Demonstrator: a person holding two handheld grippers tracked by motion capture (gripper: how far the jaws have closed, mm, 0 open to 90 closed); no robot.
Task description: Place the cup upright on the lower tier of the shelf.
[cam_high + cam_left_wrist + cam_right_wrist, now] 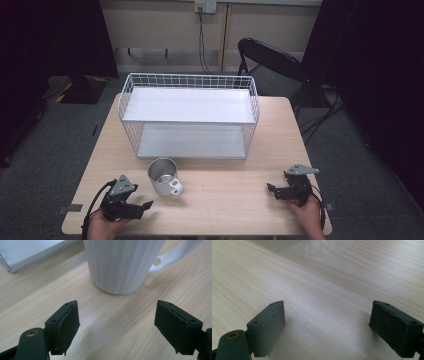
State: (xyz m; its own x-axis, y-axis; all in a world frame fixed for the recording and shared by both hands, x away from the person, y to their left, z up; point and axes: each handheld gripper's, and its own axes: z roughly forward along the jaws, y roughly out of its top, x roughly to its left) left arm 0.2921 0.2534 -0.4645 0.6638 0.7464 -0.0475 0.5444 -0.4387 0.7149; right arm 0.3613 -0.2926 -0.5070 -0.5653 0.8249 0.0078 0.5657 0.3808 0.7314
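A pale wooden table (pixel 235 195) carries a white wire rack (pixel 189 116) with two shelves, set toward the far edge so the near half stays free for working. Just in front of the rack's lower shelf stands a white ribbed mug (pixel 163 176) — upright, metal-lined, its handle turned toward the person's right and near side. The left gripper (pixel 142 206) rests close by, jaws spread wide and aimed at the mug's base, probably lining up a grasp. The right gripper (pixel 271 189) sits well apart on bare wood — jaws wide, holding nothing.
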